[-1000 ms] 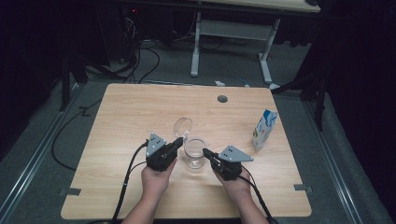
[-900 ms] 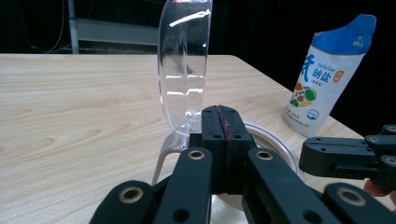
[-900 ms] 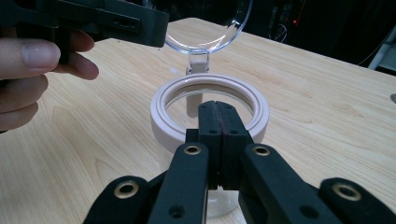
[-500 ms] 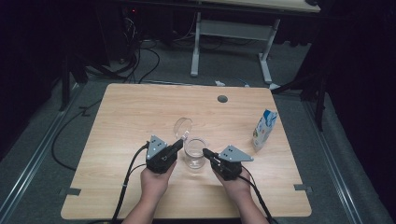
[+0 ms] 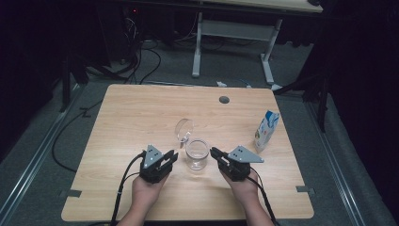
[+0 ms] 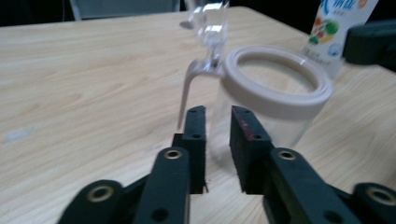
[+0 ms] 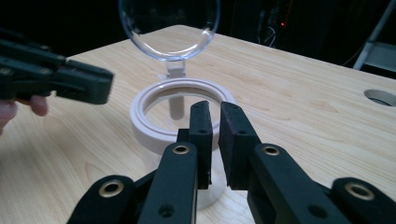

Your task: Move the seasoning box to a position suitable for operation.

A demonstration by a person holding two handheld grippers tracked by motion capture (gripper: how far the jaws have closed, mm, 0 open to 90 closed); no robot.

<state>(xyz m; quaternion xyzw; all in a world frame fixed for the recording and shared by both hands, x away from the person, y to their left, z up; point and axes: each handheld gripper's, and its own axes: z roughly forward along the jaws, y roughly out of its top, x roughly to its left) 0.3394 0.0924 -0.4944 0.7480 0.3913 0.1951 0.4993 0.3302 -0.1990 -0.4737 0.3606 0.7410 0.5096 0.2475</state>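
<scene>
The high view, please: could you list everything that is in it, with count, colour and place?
Glass jar: one, clear with a pale rim, near the table's front middle, between the two tools.
Hinged lid: one, clear, standing open behind the jar.
Carton: one, white and blue, upright near the right edge.
Table: one, light wood, with a round grey hole at the back.
Desk frame: one, white, on the floor behind the table.
Left tool: one, black, left of the jar, jaws slightly apart, just been opening, nothing between them.
Right tool: one, black, right of the jar, likewise.
</scene>
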